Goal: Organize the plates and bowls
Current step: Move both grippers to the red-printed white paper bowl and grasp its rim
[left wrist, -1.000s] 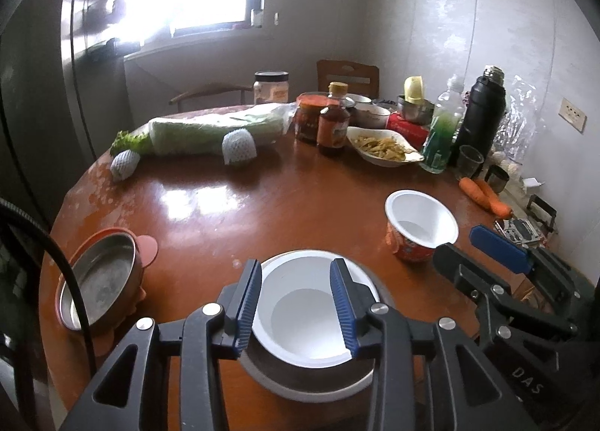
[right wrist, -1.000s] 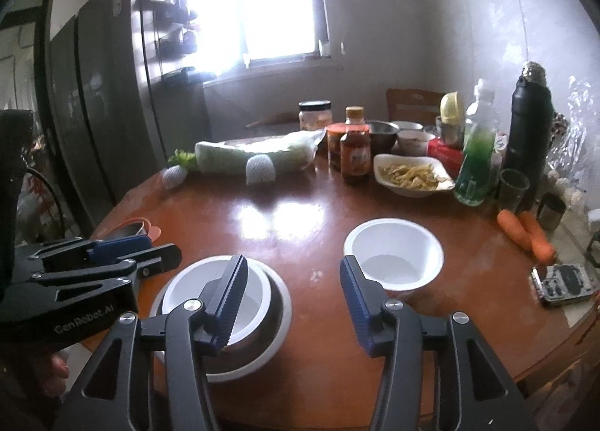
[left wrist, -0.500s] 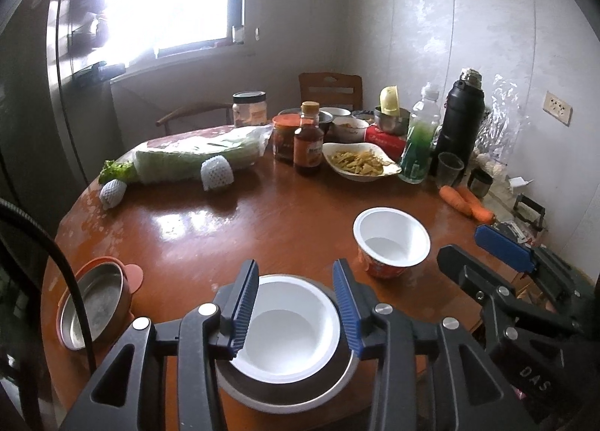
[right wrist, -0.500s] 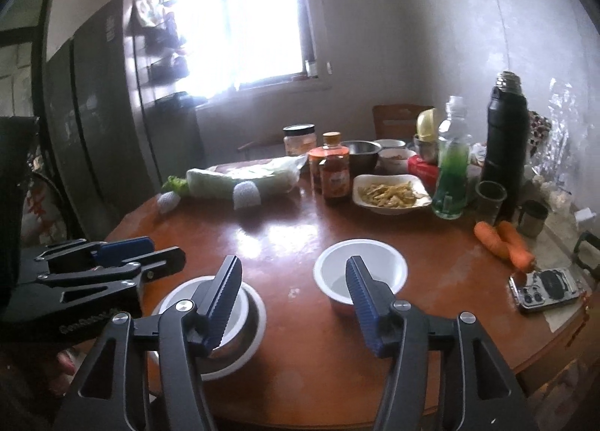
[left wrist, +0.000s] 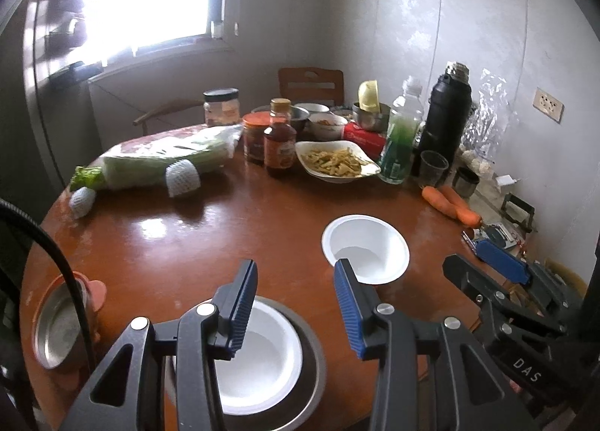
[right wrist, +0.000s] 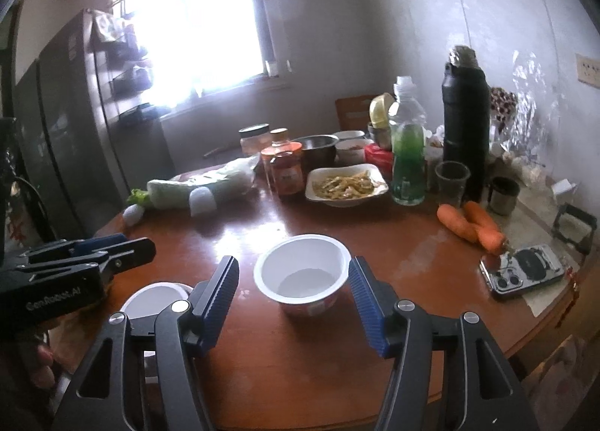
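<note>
Blue ribbed pads on my left gripper [left wrist: 296,303] stood apart with nothing pinched between them; they hung above the near table edge, over the white bowl [left wrist: 262,356] that sat nested inside a grey metal bowl [left wrist: 311,367]. No pad touched either bowl as far as I could tell. Left jaws parted, moderate gap.

My right gripper [right wrist: 294,299] was wider, jaws opening at that moment. The white paper bowl [right wrist: 302,273] with red print on its side stood on the brown table [right wrist: 393,251] between the two pads, but gaps showed on both sides, so no contact. It was upright and empty. In the left wrist view that same paper bowl [left wrist: 365,249] sat just right of and beyond the nested pair, apart from them.

Near left edge of the table: a steel dish [left wrist: 60,326] in an orange holder, well apart from the other bowls.

Far side was cluttered: a white dish of food [right wrist: 347,183], a green bottle [right wrist: 408,161], a black flask [right wrist: 467,123], sauce jars [right wrist: 287,168], a wrapped cabbage [right wrist: 198,187]. Two carrots [right wrist: 470,224] lay at the right, a phone [right wrist: 525,273] near them at the table edge.

A person's hand [right wrist: 41,363] showed dimly under the left gripper in the right wrist view.
</note>
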A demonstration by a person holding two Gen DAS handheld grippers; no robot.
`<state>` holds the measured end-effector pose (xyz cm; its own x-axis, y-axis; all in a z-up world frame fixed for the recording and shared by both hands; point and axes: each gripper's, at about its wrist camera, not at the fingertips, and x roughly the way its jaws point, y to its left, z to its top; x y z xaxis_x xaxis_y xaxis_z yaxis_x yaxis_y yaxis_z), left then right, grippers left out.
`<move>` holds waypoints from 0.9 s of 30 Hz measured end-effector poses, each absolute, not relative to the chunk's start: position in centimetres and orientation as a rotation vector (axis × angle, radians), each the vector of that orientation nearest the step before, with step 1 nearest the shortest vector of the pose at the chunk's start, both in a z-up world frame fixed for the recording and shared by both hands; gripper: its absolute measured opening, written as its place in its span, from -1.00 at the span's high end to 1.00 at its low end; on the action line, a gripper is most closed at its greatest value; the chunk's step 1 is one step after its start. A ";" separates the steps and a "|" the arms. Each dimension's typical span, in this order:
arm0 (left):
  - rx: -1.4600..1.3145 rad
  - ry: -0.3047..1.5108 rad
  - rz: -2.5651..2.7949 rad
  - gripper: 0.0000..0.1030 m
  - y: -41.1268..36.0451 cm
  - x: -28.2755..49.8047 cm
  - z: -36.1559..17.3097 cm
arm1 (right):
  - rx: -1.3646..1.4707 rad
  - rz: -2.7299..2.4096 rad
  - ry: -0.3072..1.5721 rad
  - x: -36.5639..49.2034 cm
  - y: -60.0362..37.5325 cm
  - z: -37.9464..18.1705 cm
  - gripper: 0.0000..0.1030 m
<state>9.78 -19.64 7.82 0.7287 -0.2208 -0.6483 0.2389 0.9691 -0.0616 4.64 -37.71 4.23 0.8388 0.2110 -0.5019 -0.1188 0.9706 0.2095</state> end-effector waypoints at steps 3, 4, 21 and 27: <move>0.029 0.726 -0.265 0.17 -20.4 10.8 7.1 | 0.179 0.154 0.561 5.4 -38.4 3.6 -0.23; 0.027 0.732 -0.272 0.17 -20.7 11.3 6.8 | 0.183 0.145 0.566 5.7 -38.7 3.3 -0.23; 0.013 0.856 -0.315 0.17 -24.6 17.6 2.3 | 0.170 0.080 0.697 11.0 -40.3 -1.3 -0.23; 0.015 0.890 -0.307 0.17 -25.3 19.1 1.2 | 0.161 0.090 0.737 13.2 -40.2 -2.7 -0.23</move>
<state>19.10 -25.34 1.19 0.5885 -0.2569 -0.7666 0.2695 0.9563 -0.1135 13.18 -40.22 -2.67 0.7373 0.1385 -0.6612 -0.0252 0.9837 0.1779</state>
